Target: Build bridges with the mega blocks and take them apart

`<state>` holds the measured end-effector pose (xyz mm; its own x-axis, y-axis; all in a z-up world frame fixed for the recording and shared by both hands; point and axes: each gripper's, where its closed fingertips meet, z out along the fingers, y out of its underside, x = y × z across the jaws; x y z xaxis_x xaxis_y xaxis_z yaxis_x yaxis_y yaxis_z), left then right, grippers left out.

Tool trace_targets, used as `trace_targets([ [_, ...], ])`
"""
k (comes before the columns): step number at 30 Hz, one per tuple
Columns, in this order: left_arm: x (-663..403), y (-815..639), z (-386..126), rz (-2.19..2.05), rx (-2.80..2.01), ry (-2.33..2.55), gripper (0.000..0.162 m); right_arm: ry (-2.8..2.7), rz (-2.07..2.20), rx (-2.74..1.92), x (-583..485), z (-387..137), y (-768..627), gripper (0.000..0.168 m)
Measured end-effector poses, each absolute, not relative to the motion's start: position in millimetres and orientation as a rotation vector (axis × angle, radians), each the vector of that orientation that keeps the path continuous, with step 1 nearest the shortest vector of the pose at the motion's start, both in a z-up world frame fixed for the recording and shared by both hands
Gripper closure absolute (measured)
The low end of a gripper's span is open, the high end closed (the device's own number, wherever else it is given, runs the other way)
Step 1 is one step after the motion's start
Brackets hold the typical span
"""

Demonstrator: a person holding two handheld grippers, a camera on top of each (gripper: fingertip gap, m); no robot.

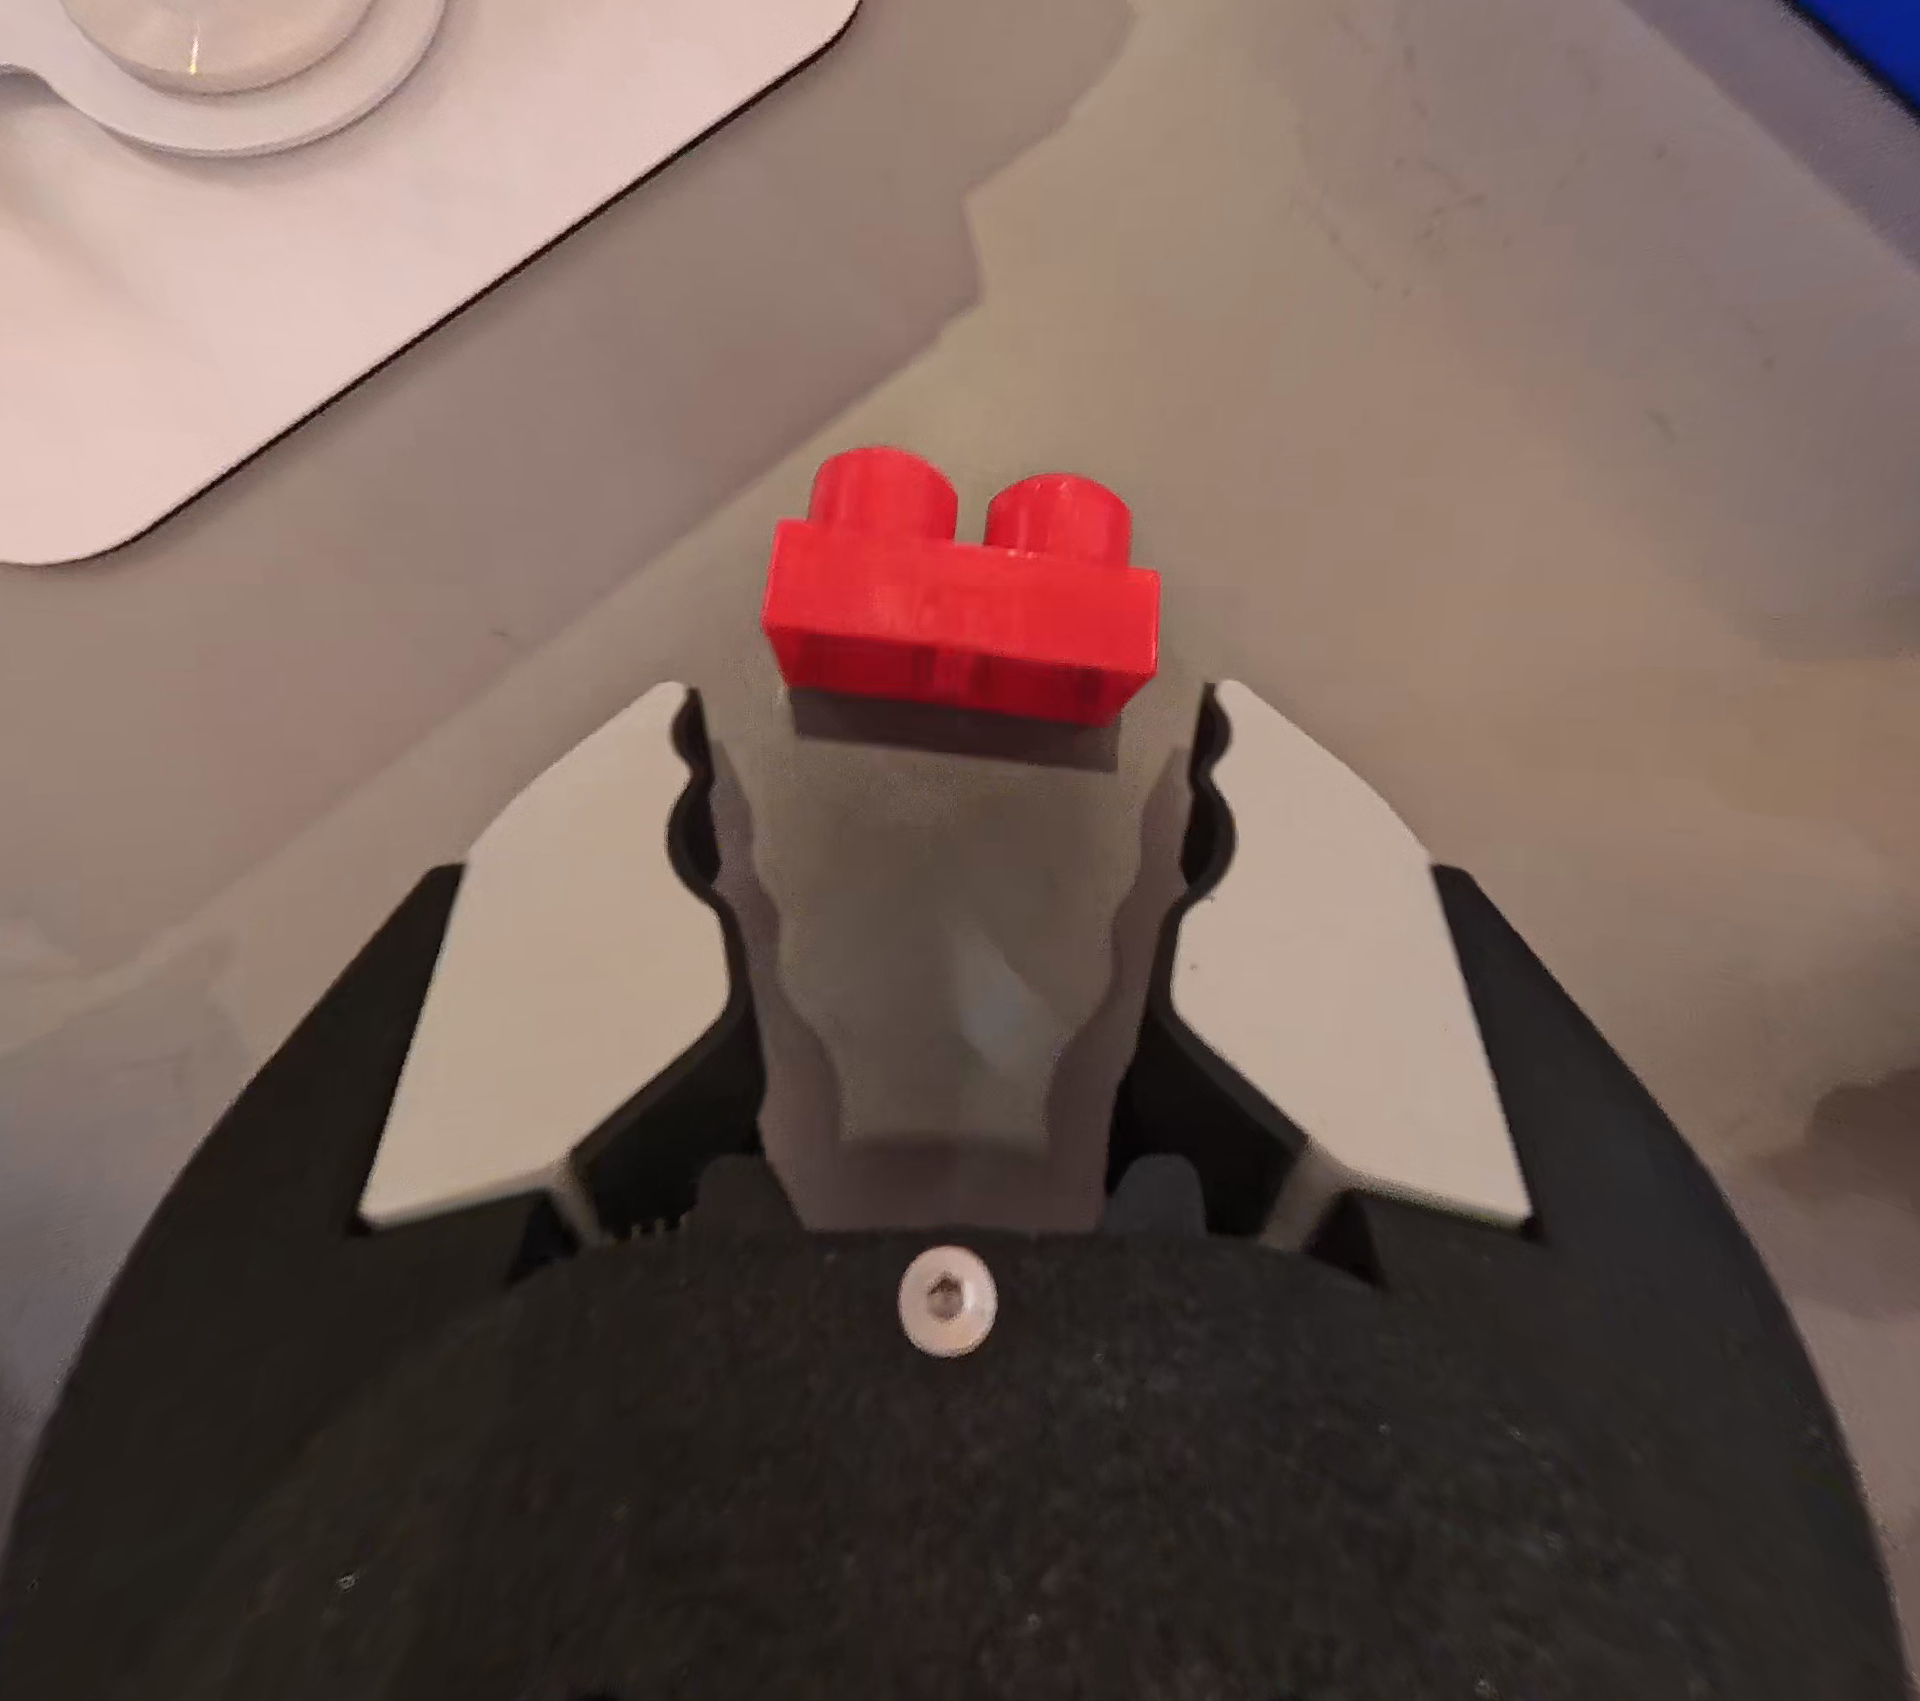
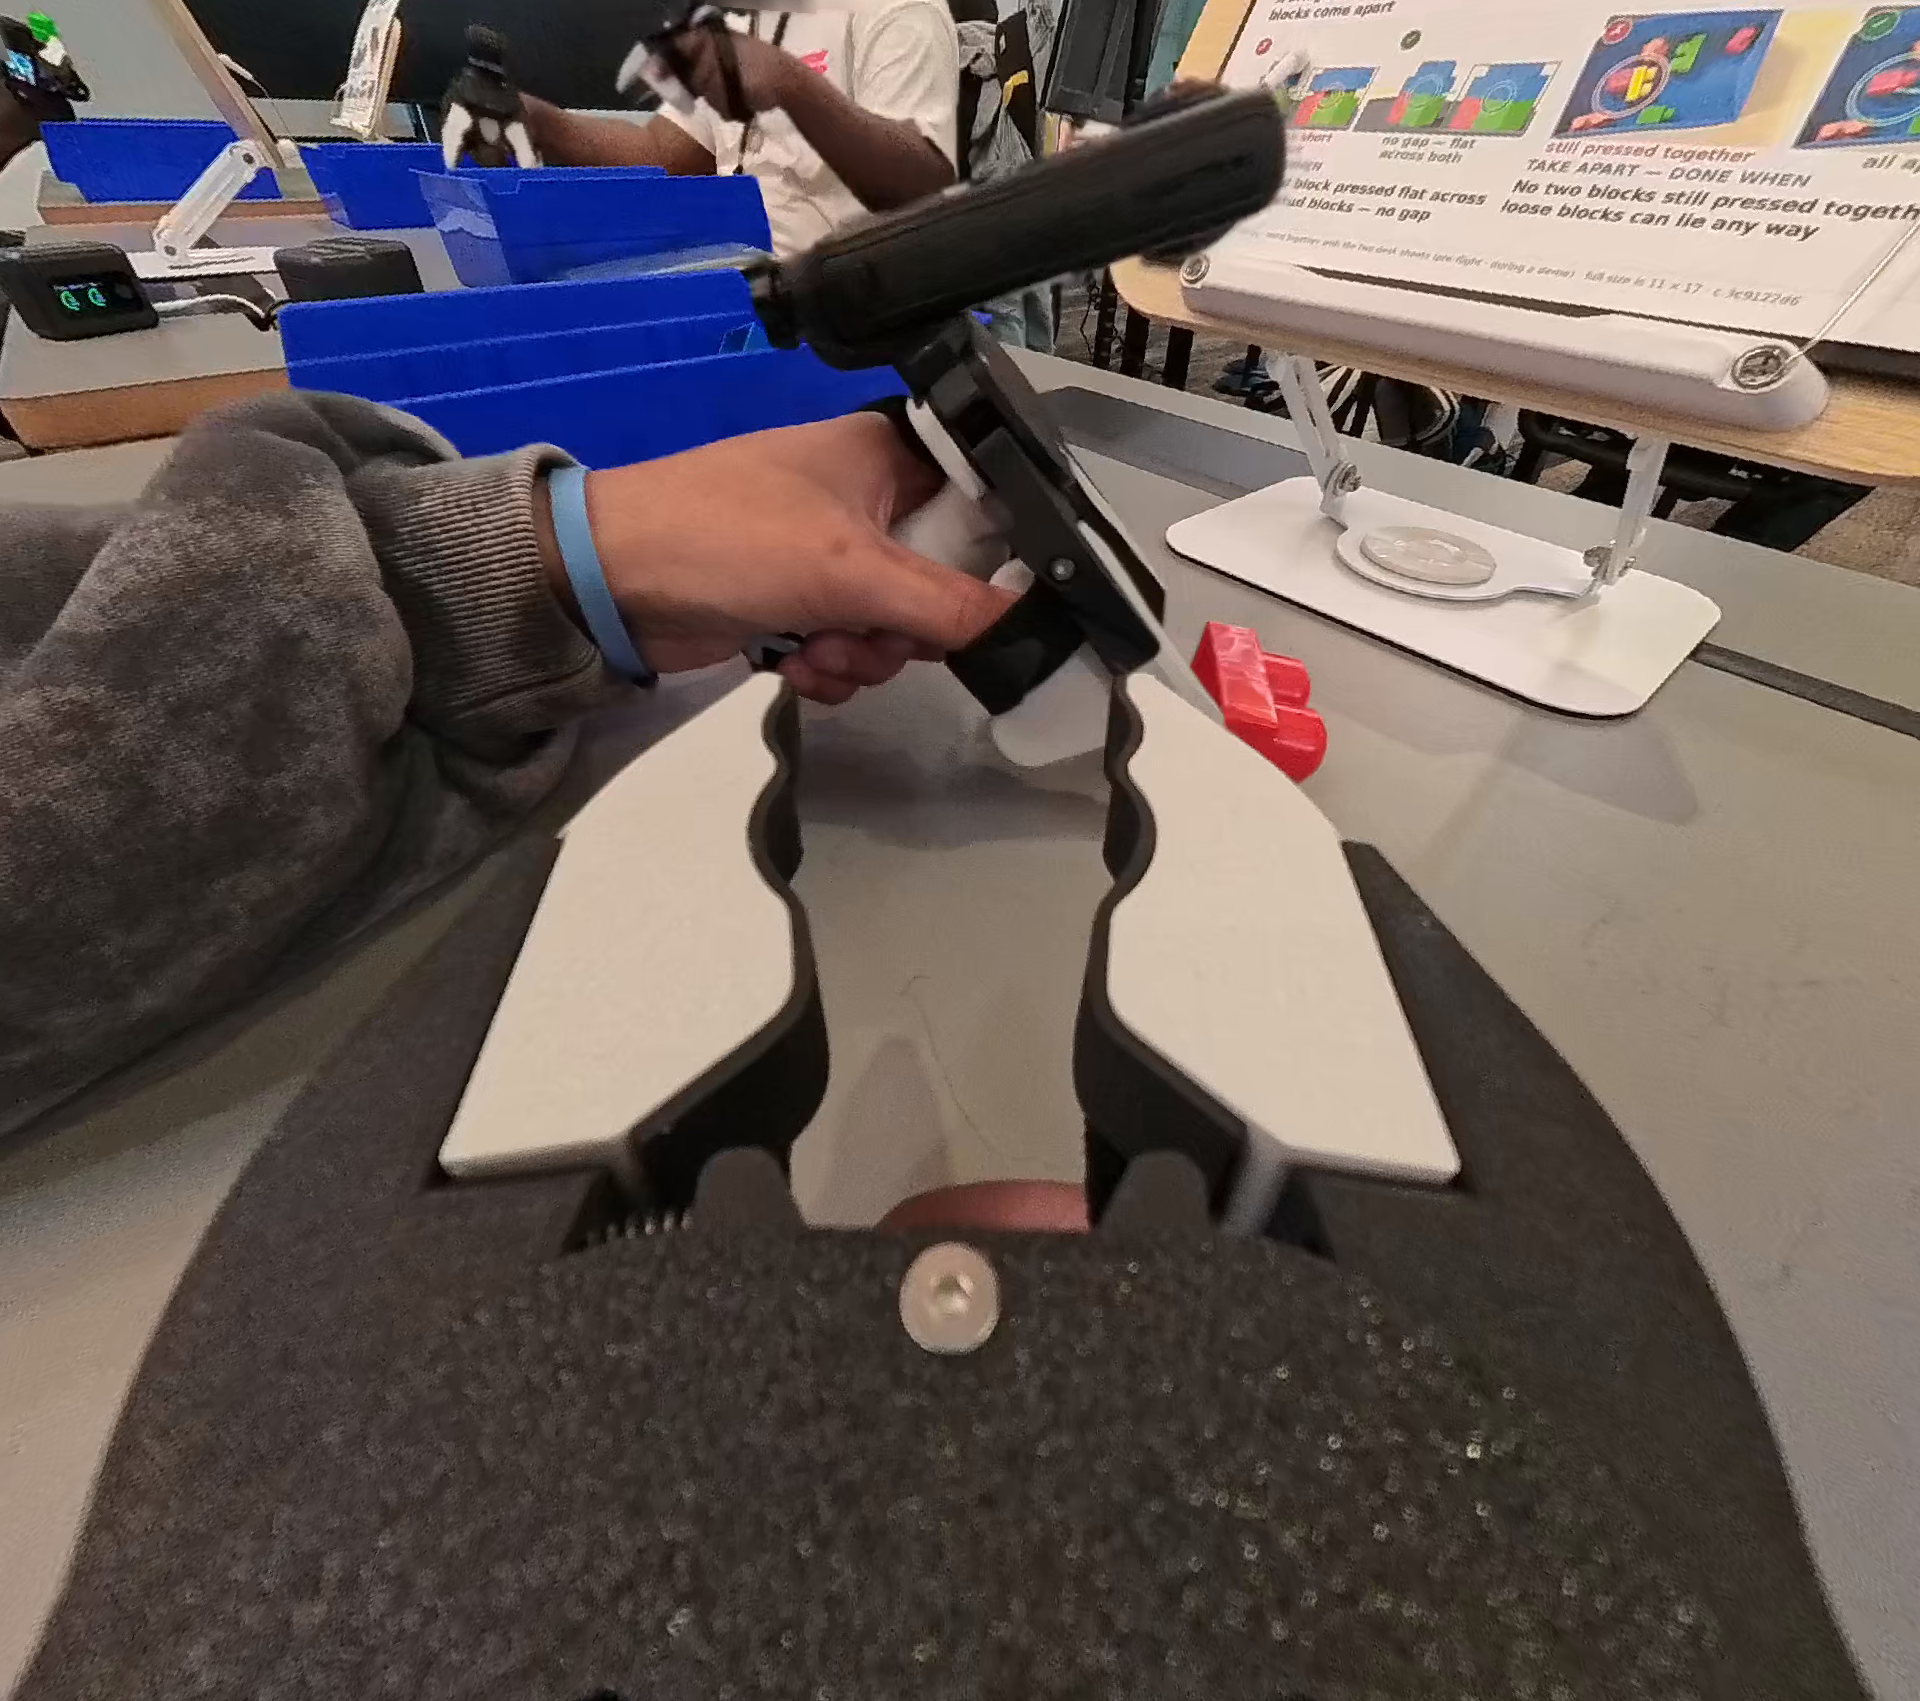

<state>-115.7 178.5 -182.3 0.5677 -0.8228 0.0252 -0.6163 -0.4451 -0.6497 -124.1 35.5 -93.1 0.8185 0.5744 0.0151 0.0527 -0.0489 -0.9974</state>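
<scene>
Lying on the grey table (image 1: pixel 1455 301), just ahead of the tips of the left gripper (image 1: pixel 951 716) and apart from them: one red block (image 1: pixel 961 623), two studs up in the left wrist view, no contact with either finger. Long axis crosswise to the fingers, so spanning nearly the whole gap between the parted jaws; looks wide enough to pass over the block's ends, though only barely, as a judgement. Nearer by far to the left gripper than to the right gripper (image 2: pixel 951 726), which hangs back with jaws likewise released and nothing between them. Seen from the right wrist view, the same red block (image 2: pixel 1262 695) just beyond the left gripper's (image 2: pixel 1049 716) tip, toward the white stand base (image 2: pixel 1455 612). Relative to the red block: stand base beyond it and well apart; blue bins (image 2: pixel 582 342) farther off, behind the person's hand (image 2: pixel 790 550) on the left gripper's handle.

Counted: one red block, no other loose blocks in sight; two grippers; one stand base carrying one instruction board (image 2: pixel 1558 41); several blue bins, exact number unclear.
</scene>
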Motion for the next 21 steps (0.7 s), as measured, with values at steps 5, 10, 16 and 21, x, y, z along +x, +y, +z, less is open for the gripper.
trace_targets([
  [5,-153,149,-146,-0.442,-2.148,1.041,0.067,-0.510,0.459,-1.578,-124,-93,35,0.112],
  [10,-211,61,-110,-0.580,-2.030,0.959,0.071,-0.517,0.457,-1.587,-125,-94,35,0.112],
  [16,-310,12,-106,-0.587,-1.950,0.657,0.079,-0.501,0.476,-1.613,-124,-97,39,0.115],
  [21,-373,8,-121,-0.550,-2.025,0.460,0.078,-0.515,0.468,-1.626,-126,-99,41,0.118],
])
